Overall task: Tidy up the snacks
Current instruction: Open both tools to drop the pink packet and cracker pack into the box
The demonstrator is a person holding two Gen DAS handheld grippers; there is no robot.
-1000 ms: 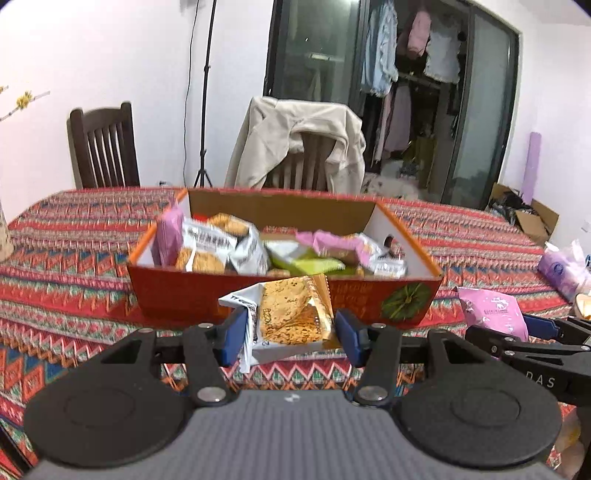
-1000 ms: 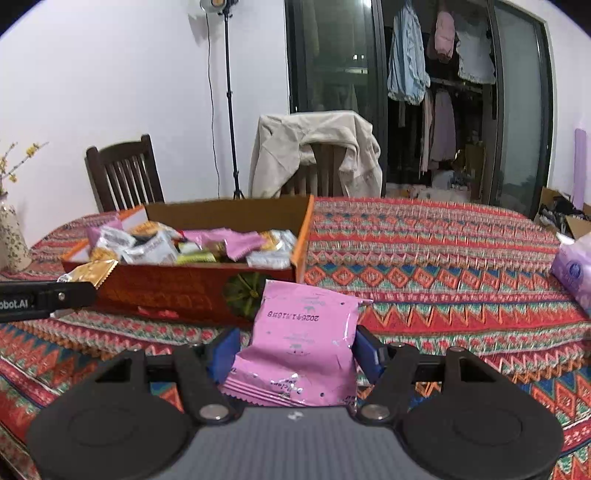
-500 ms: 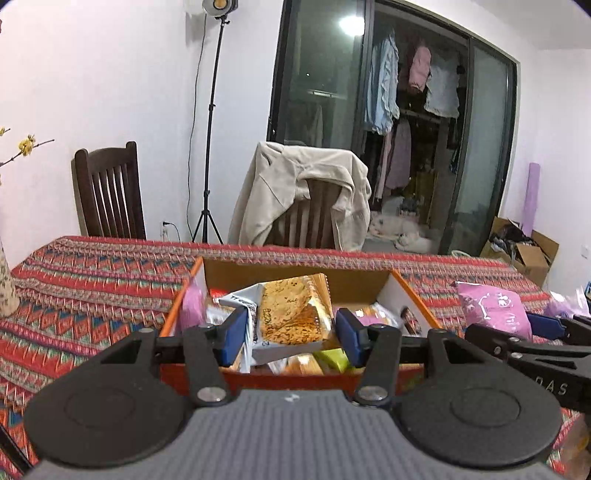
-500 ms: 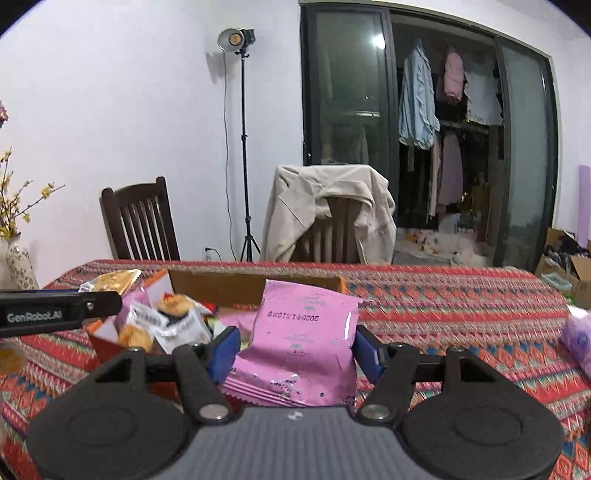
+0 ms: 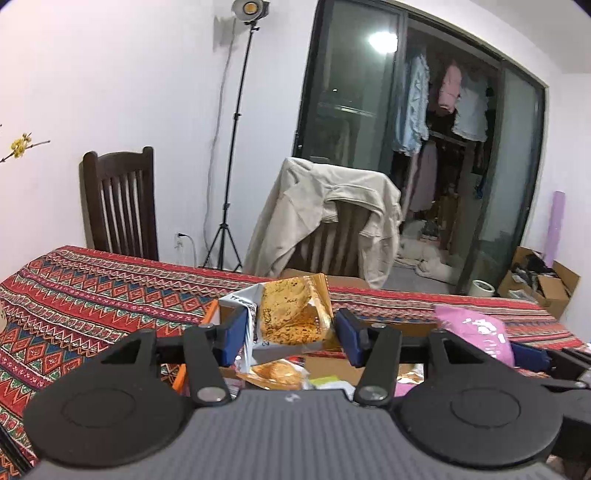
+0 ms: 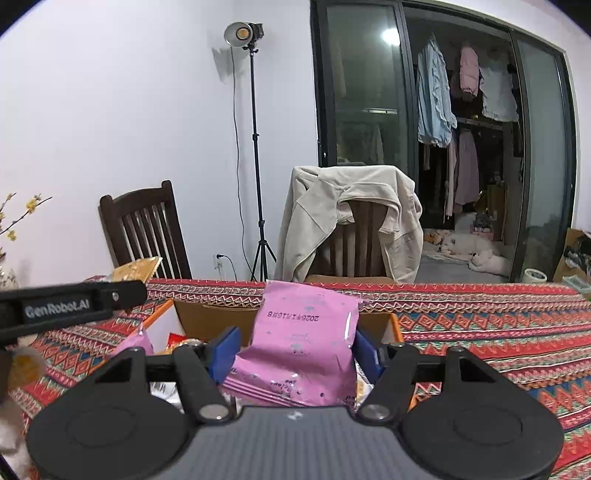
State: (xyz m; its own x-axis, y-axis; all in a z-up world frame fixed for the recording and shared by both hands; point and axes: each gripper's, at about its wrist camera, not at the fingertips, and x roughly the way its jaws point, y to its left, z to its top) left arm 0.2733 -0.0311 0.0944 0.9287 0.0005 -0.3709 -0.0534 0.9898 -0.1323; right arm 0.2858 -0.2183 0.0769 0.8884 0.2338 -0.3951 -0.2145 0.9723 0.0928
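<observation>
Left gripper point(image 5: 290, 338): blue pads clamped on an orange-and-white crinkled plastic cracker packet point(image 5: 291, 314), one pad on each side edge. Packet stands roughly upright and sits above the open orange cardboard box point(image 5: 212, 312) of snacks. Below it in the box: another orange cracker packet point(image 5: 277, 373) and a yellow-green wrapper point(image 5: 325, 380), partly hidden by the gripper body.

Right gripper point(image 6: 295, 350): blue pads clamped on a flat pink plastic snack pouch point(image 6: 303, 339), printed date code upside down toward the camera. Pouch is also held over the same box, whose brown inner wall point(image 6: 214, 321) shows behind it. A second pink pouch point(image 6: 138, 343) leans at the box's left end, with more wrappers underneath that are too hidden to identify.

Both grippers are side by side above the box; each shows up at the edge of the other's view, the left one as a black bar with white lettering.

Box rests on the surface, covered with a red zigzag-patterned woven cloth point(image 6: 498, 332).

Beyond the far edge: dark wooden slat-back chair point(image 5: 118, 203), second chair with a beige jacket point(image 5: 328, 218) draped over it, black light stand with lit lamp point(image 6: 243, 33) against the white wall. Further back, dark-framed glass sliding doors point(image 6: 358, 88) and hanging clothes point(image 6: 436, 96) behind them.
</observation>
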